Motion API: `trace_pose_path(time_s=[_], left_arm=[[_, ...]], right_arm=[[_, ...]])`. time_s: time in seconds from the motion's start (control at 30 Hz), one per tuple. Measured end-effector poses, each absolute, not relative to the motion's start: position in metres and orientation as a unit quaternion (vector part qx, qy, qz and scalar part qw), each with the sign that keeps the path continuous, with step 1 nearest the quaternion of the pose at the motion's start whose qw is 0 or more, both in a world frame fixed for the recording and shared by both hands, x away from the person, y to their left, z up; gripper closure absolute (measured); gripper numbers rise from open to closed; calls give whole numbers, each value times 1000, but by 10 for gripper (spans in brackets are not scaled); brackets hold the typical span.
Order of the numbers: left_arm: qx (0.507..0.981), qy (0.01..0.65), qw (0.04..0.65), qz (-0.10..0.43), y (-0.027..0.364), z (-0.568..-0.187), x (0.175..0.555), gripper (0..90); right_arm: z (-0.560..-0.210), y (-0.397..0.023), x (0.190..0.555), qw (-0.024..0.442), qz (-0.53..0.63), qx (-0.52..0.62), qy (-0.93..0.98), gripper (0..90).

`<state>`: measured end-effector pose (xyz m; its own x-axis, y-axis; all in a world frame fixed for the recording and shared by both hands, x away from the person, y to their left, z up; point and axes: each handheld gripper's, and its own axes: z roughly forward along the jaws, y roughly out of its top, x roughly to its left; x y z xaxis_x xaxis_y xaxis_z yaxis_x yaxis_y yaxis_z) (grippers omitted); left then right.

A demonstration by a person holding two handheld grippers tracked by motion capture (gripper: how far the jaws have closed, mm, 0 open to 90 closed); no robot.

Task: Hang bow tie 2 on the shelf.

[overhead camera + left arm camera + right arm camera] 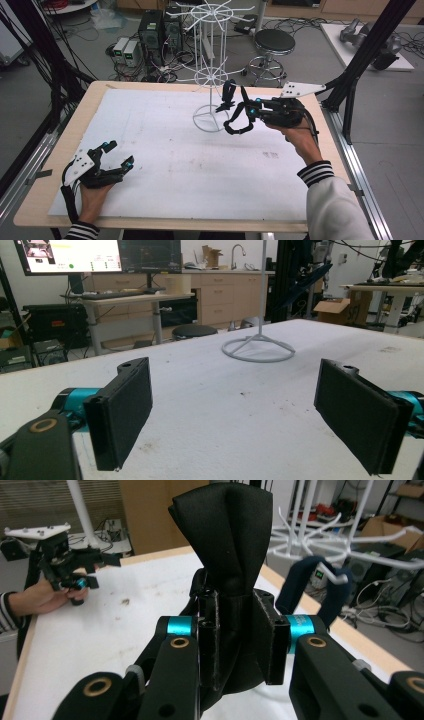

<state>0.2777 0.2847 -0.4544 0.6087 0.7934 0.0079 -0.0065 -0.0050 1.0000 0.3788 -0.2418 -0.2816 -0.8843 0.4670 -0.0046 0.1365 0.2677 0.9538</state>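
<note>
While the left gripper (116, 156) rests low near the front left corner of the table (60, 145), its jaws spread wide with nothing between them, the right gripper (239, 116) is raised over the far right part of the white mat (165, 160), clenched on a black fabric strap (225, 545). In the right gripper view the strap is pinched between the two pads, folded and standing up above them, with a bulge of cloth hanging below. In the high view the strap loops down from the jaws just beside the white wire display stand (212, 75), whose round base (210, 119) sits on the mat near the far edge. A second dark strap (307, 587) hangs on one of the stand's lower hooks, just beyond the gripped one; whether the two touch is hard to tell, since the high view shows them small and overlapping. In the left gripper view the pads (122, 412) frame a bare stretch of mat that runs to the stand's base (258, 347). The middle and near part of the mat lie open between the two hands, which are well apart. On the right, the hand holding the gripper is near the table's right edge, with a black frame post (370, 45) just beyond it.
</note>
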Motion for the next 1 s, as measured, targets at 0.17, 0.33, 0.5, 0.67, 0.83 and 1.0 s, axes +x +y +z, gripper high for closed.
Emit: trace_pose_path(time_s=[0.17, 0.33, 0.5, 0.67, 0.83, 1.0], left_arm=[[635, 309, 633, 316, 285, -454, 278, 160], [635, 310, 633, 315, 285, -454, 278, 160], [635, 310, 634, 315, 285, -454, 278, 160], [633, 309, 635, 316, 285, -455, 278, 160], [634, 309, 635, 314, 285, -455, 278, 160], [634, 310, 635, 315, 285, -455, 278, 160]], right_arm=[[-278, -231, 381, 156, 580, 202, 774, 750], [-276, -221, 385, 174, 582, 208, 766, 750], [-273, -213, 389, 181, 582, 211, 764, 750], [-270, -205, 394, 192, 584, 219, 758, 750], [-271, -199, 398, 192, 586, 229, 753, 750], [-272, -195, 400, 194, 589, 234, 749, 749]])
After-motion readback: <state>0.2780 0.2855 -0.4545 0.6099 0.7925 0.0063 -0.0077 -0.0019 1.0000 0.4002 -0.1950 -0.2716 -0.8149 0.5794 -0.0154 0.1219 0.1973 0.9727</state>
